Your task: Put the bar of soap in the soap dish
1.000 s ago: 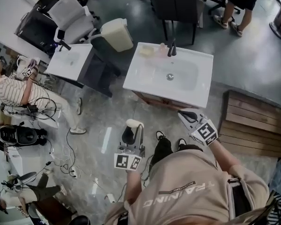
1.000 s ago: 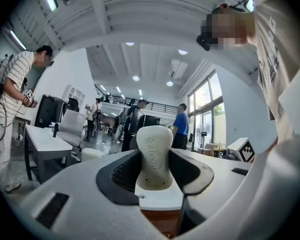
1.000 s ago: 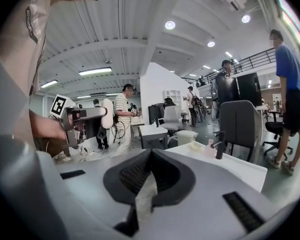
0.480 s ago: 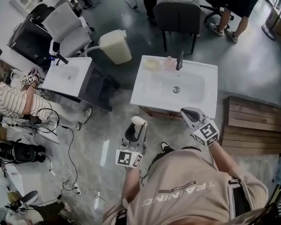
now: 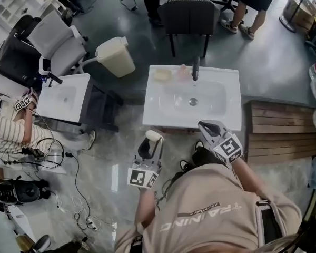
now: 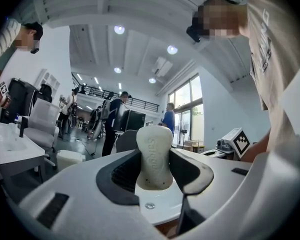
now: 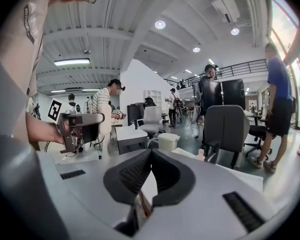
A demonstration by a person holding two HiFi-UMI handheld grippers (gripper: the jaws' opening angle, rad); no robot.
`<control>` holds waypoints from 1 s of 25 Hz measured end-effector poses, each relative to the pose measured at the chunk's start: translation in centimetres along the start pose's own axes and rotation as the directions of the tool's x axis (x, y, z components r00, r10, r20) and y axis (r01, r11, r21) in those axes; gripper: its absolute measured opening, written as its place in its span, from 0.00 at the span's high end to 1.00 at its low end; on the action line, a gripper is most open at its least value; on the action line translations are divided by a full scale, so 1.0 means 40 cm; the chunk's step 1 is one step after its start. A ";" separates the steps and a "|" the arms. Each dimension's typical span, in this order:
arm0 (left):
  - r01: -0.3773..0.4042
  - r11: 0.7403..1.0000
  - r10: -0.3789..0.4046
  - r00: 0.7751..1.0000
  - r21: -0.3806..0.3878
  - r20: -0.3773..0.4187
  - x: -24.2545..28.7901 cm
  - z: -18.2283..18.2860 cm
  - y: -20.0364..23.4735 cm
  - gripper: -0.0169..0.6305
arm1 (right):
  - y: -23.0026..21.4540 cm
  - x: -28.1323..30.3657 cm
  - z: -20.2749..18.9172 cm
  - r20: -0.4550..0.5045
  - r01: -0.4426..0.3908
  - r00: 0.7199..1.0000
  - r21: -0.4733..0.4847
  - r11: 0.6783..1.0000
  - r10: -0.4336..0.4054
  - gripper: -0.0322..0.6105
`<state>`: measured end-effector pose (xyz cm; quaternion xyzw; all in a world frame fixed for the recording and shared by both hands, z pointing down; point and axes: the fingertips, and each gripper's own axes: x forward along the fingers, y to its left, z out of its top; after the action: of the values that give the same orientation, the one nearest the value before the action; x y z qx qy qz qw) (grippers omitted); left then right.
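A cream bar of soap (image 5: 153, 136) stands upright between the jaws of my left gripper (image 5: 149, 145), which is shut on it below the front edge of the white sink (image 5: 226, 117). In the left gripper view the soap (image 6: 154, 156) fills the gap between the dark pads. A pale yellow soap dish (image 5: 162, 75) sits at the sink's back left corner, left of the black faucet (image 5: 195, 67). My right gripper (image 5: 210, 128) hovers at the sink's front right edge with its jaws shut and nothing in them (image 7: 150, 156).
A pink item (image 5: 182, 71) lies beside the dish. A second white sink (image 5: 63, 96) stands to the left, with a cream bin (image 5: 116, 57) behind it. A grey chair (image 5: 188, 15) is beyond the sink and a wooden pallet (image 5: 284, 133) at the right. A seated person (image 5: 10, 130) and cables are at the far left.
The sink has come closer to both grippers and shifted in view. The left gripper still holds the soap; the right stays shut.
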<state>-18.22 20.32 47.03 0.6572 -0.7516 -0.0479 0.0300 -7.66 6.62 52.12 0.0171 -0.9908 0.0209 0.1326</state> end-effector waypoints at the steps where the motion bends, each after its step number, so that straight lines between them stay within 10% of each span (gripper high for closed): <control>1: 0.002 1.000 -0.002 1.000 -0.001 -0.005 0.014 -0.003 0.009 0.70 | -0.011 0.008 0.000 0.002 0.002 1.000 0.011 1.000 -0.002 0.93; 25: 0.072 0.992 -0.050 0.978 0.104 -0.203 0.542 -0.095 0.268 0.70 | -0.413 0.261 0.057 0.031 0.006 0.999 0.083 0.997 -0.008 0.93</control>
<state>-31.29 0.11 51.61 0.6820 -0.7258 0.0592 0.0675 -17.68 -10.30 53.27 0.0264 -0.9910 0.0612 0.1165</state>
